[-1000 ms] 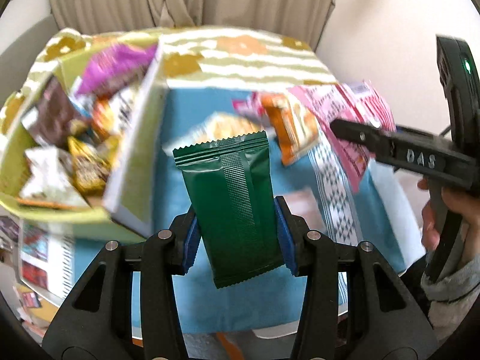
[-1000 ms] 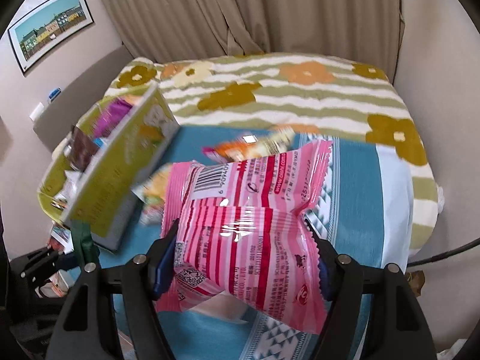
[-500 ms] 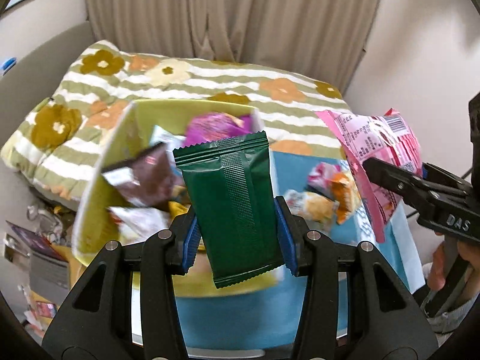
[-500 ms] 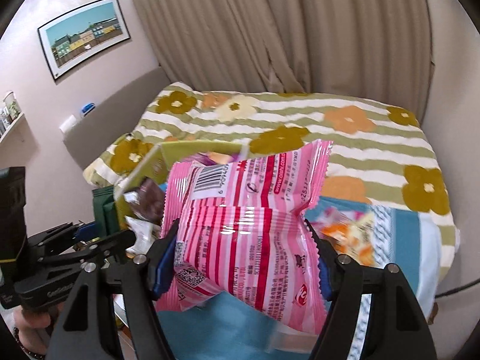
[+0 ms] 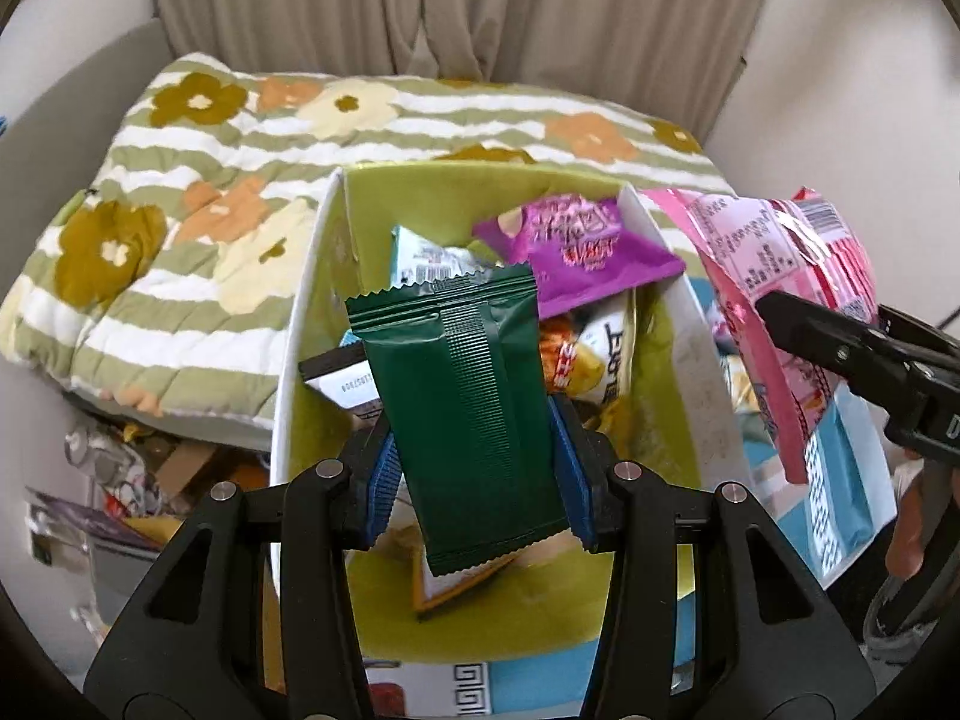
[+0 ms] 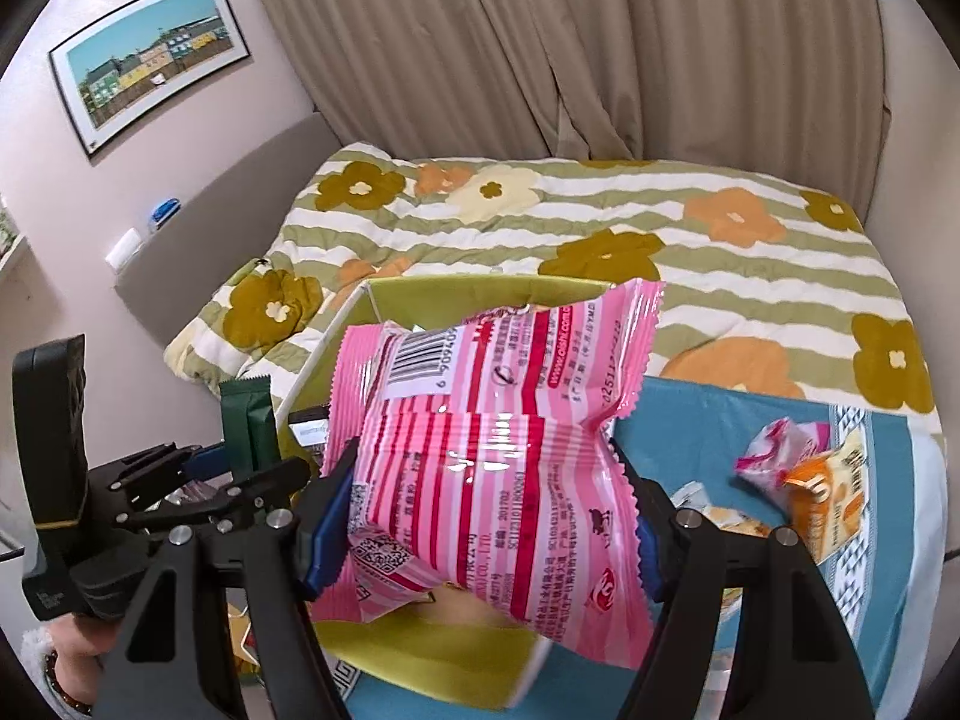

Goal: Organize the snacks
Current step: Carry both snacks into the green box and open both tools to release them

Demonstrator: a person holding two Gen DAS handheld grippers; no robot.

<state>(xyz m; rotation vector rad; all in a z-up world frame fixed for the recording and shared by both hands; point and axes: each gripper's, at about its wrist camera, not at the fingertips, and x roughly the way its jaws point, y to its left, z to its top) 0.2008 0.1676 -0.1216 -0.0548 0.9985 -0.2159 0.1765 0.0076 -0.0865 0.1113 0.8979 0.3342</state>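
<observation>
Left hand-held gripper (image 5: 477, 468) clamps a ridged green foil packet (image 5: 465, 414); right hand-held gripper (image 6: 480, 516) clamps a glossy pink bag (image 6: 486, 468).

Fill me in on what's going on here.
A person is sorting snacks into a green box, with handheld tongs in each hand. The left tongs grip a dark green packet above the box, which already holds several snacks. The right tongs grip a pink striped bag beside it, at the box's edge. A few more snacks lie on the blue cloth. Neither item is released yet.
</observation>
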